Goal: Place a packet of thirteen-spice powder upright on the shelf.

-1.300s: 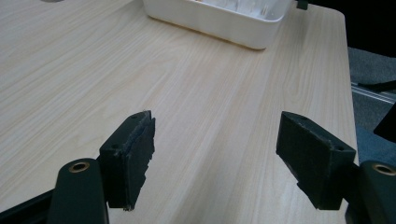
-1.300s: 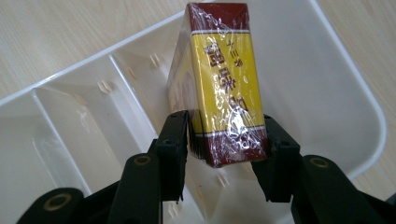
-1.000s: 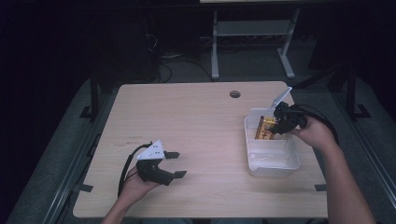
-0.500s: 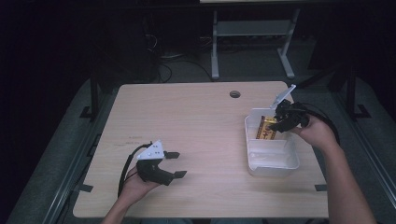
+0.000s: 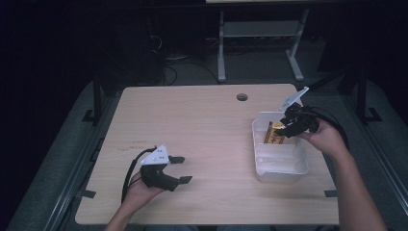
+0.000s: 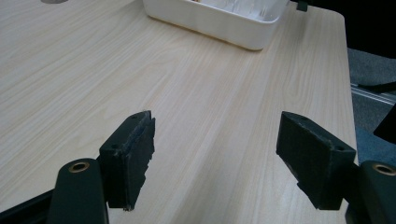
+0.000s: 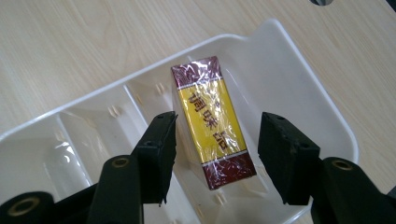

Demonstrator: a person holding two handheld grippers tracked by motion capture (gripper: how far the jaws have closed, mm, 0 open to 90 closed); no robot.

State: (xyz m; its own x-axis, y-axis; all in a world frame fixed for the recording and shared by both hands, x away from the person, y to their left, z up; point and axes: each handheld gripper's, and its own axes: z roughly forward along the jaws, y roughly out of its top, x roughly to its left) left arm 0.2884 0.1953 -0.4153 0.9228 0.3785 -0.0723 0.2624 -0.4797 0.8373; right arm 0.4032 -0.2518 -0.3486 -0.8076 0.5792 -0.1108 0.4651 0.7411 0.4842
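The right gripper [image 7: 215, 158] is hanging over the white tray [image 7: 308, 88], its jaws just having been opening and now standing apart on either side of the box [image 7: 212, 121] without pressing it. The box is lying flat in the tray's end compartment. Wrapped in glossy film, it is probably light, stiff and somewhat slippery, so its long sides look best for gripping. The left gripper [image 5: 179, 169] is resting wide open and empty on the table [image 5: 202, 120].

Both hand-held grippers [image 5: 180, 169] [image 5: 284, 129] open-jawed
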